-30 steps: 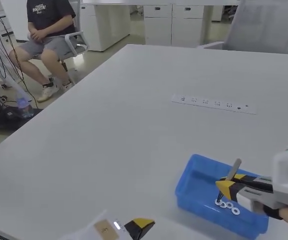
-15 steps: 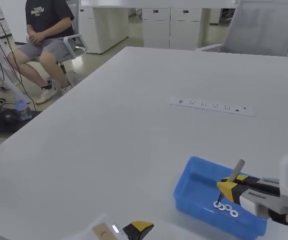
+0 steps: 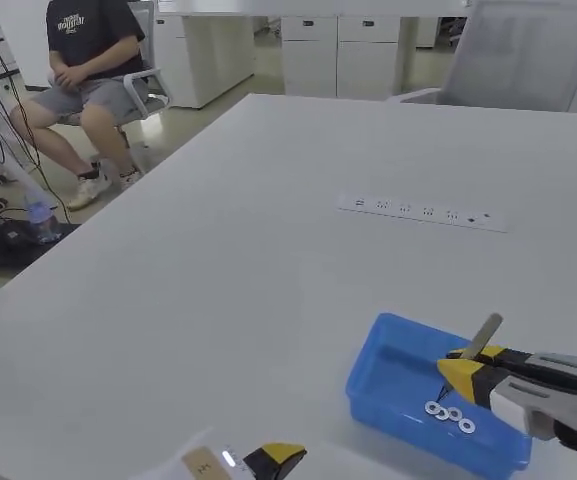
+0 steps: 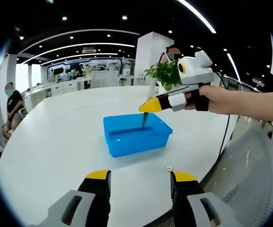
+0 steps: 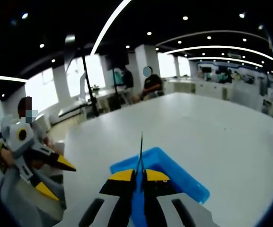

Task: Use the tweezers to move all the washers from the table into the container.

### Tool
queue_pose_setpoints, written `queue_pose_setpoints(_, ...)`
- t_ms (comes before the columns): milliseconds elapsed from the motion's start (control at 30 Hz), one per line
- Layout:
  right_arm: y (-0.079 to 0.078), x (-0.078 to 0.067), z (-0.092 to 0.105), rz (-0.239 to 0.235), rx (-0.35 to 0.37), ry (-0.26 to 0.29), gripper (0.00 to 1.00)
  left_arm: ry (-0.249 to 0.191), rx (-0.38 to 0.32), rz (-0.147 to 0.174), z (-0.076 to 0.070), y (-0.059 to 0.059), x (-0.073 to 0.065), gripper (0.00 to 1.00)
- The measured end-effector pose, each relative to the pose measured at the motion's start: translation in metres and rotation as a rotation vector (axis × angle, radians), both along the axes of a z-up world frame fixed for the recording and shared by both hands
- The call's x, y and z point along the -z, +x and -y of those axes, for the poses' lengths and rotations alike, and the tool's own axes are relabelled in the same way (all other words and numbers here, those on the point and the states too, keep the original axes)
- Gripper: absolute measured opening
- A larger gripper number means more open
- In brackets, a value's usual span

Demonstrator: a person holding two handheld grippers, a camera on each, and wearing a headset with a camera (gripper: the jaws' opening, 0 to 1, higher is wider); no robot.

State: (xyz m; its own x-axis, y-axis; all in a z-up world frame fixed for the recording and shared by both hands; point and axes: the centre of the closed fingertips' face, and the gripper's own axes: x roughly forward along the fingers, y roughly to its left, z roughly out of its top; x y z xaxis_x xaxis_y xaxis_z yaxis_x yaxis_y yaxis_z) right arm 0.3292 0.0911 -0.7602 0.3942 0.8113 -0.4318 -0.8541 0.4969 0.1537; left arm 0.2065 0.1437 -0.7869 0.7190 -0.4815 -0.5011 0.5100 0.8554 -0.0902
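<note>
Washers first: three small silver metal ring washers point(image 3: 452, 415) lie flat in a row inside the shallow blue plastic container point(image 3: 388, 360), lower right of the head view. One more small silver ring, a stray washer point(image 4: 169, 168), sits on the white table point(image 3: 268, 270) outside it. In the left gripper view it's at bottom centre, just ahead of the left gripper point(image 4: 141, 176) and close by its right-hand jaw, with the container further up the frame beyond it. That gripper's yellow-tipped jaws are spread wide with nothing between them.

The right gripper point(image 3: 460, 372) has its jaws pressed together on the thin metal tweezers point(image 3: 485, 336). They stand nearly upright, tips down inside the container just above the row of three. Can't tell if anything's pinched in the tips, too small.

So what matters imo: the stray washer lies outside the container's wall on the left gripper's side. The left gripper is way nearer to it, but the tweezers are in the right one, so that's the one that has to cross over.
</note>
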Motion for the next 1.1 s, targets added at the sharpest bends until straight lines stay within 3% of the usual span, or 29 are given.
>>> queue_pose_setpoints(433, -0.013, -0.003, 0.005, -0.028, 0.002, 0.037, 0.04, 0.0, 0.0, 0.0, -0.001, 0.0, 0.001, 0.49)
queue_pose_setpoints(1100, -0.036, 0.001, 0.011, -0.061, -0.002, 0.052, 0.04, 0.001, 0.003, 0.0, -0.001, 0.0, 0.002, 0.49)
